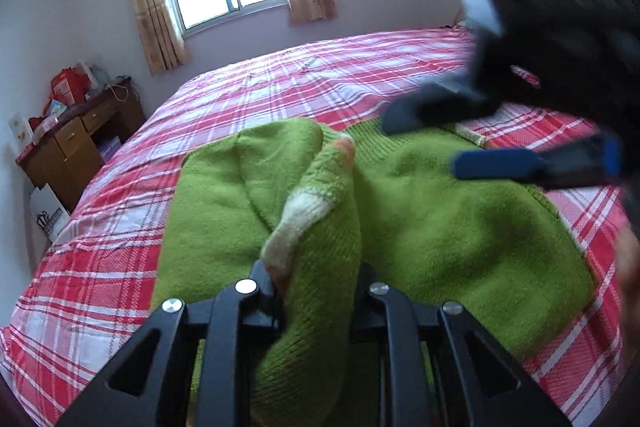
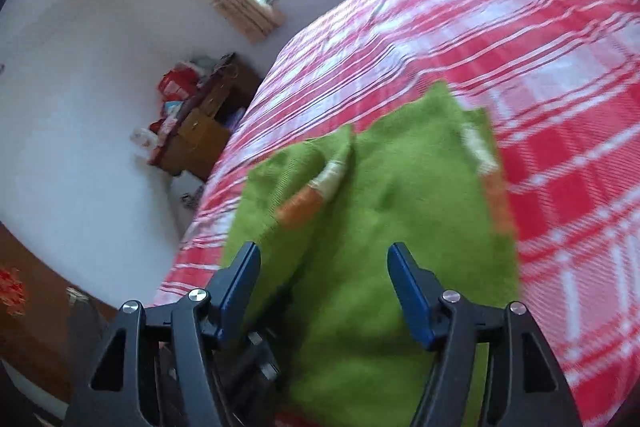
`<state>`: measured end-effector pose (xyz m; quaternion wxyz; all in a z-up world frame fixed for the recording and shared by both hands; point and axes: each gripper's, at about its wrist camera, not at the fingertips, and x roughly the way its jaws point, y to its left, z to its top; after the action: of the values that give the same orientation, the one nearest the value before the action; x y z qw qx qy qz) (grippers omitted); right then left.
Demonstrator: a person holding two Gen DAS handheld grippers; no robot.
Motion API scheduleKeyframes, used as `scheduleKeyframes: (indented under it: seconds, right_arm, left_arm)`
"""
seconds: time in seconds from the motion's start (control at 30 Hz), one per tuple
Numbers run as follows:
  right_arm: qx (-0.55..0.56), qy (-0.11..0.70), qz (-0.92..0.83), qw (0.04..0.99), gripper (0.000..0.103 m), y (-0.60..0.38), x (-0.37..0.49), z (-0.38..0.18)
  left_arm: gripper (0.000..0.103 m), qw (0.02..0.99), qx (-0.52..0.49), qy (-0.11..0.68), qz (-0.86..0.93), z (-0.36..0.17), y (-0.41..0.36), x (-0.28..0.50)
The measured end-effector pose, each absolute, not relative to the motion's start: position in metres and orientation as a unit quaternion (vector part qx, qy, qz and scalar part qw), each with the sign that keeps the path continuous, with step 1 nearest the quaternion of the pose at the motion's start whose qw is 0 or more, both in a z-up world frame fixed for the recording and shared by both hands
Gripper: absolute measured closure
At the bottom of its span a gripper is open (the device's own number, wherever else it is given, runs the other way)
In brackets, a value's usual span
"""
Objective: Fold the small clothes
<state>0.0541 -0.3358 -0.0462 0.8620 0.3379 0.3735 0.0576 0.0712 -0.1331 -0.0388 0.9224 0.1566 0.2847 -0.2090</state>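
My left gripper (image 1: pixel 316 291): fingers clamped on bunched sleeve (image 1: pixel 320 211) of green sweater (image 1: pixel 460 227). My right gripper (image 2: pixel 324 291): fingers apart, nothing between, hovering over sweater body. Sweater lies on plaid bed (image 1: pixel 280 83), partly folded, sleeve lifted across middle. Risks: thick knit slips from left pinch, fold collapses; dragging sleeve pulls whole garment askew; right fingers snag loose fabric, bunch layer underneath.
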Motion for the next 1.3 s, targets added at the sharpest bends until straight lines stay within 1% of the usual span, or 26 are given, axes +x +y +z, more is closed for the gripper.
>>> scheduleKeyframes:
  seconds: [0.1, 0.23, 0.33, 0.43, 0.47, 0.5, 0.53, 0.57, 0.63, 0.73, 0.9, 0.97, 1.03, 1.3]
  right_arm:
    - [0.33, 0.402, 0.09, 0.849, 0.036, -0.329, 0.092, -0.05]
    - [0.284, 0.462, 0.095, 0.835, 0.036, -0.31, 0.149, -0.065]
    - [0.239, 0.483, 0.097, 0.837, 0.036, -0.295, 0.173, -0.07]
    - [0.199, 0.485, 0.095, 0.846, 0.036, -0.287, 0.184, -0.07]
    - [0.188, 0.483, 0.09, 0.851, 0.04, -0.284, 0.185, -0.07]
    - [0.185, 0.481, 0.091, 0.852, 0.052, -0.283, 0.186, -0.071]
    - [0.18, 0.48, 0.092, 0.854, 0.061, -0.285, 0.185, -0.072]
    - [0.172, 0.481, 0.09, 0.855, 0.063, -0.286, 0.184, -0.074]
    - [0.164, 0.48, 0.087, 0.858, 0.073, -0.286, 0.18, -0.075]
    - [0.16, 0.473, 0.089, 0.862, 0.076, -0.287, 0.179, -0.078]
    - [0.125, 0.467, 0.087, 0.871, 0.079, -0.281, 0.178, -0.083]
    - [0.125, 0.465, 0.085, 0.872, 0.081, -0.281, 0.178, -0.081]
    - [0.123, 0.458, 0.082, 0.876, 0.088, -0.28, 0.176, -0.078]
    - [0.071, 0.431, 0.074, 0.896, 0.091, -0.271, 0.163, -0.055]
  left_arm:
    - [0.082, 0.922, 0.157, 0.283, -0.21, -0.04, -0.137, 0.071]
    - [0.082, 0.922, 0.15, 0.286, -0.214, -0.044, -0.141, 0.073]
    - [0.082, 0.921, 0.144, 0.289, -0.219, -0.044, -0.14, 0.073]
    - [0.082, 0.92, 0.144, 0.29, -0.219, -0.045, -0.141, 0.073]
    - [0.081, 0.92, 0.144, 0.291, -0.22, -0.045, -0.142, 0.074]
    - [0.081, 0.92, 0.144, 0.292, -0.22, -0.045, -0.143, 0.074]
    - [0.081, 0.919, 0.143, 0.294, -0.221, -0.046, -0.144, 0.074]
    - [0.081, 0.918, 0.144, 0.295, -0.222, -0.046, -0.145, 0.074]
    - [0.081, 0.918, 0.145, 0.296, -0.222, -0.047, -0.147, 0.073]
    - [0.081, 0.917, 0.145, 0.298, -0.223, -0.047, -0.149, 0.075]
    - [0.081, 0.916, 0.143, 0.301, -0.224, -0.048, -0.149, 0.079]
    - [0.081, 0.915, 0.14, 0.302, -0.226, -0.048, -0.147, 0.083]
    - [0.081, 0.915, 0.135, 0.303, -0.228, -0.047, -0.145, 0.085]
    - [0.081, 0.909, 0.098, 0.333, -0.23, -0.038, -0.14, 0.093]
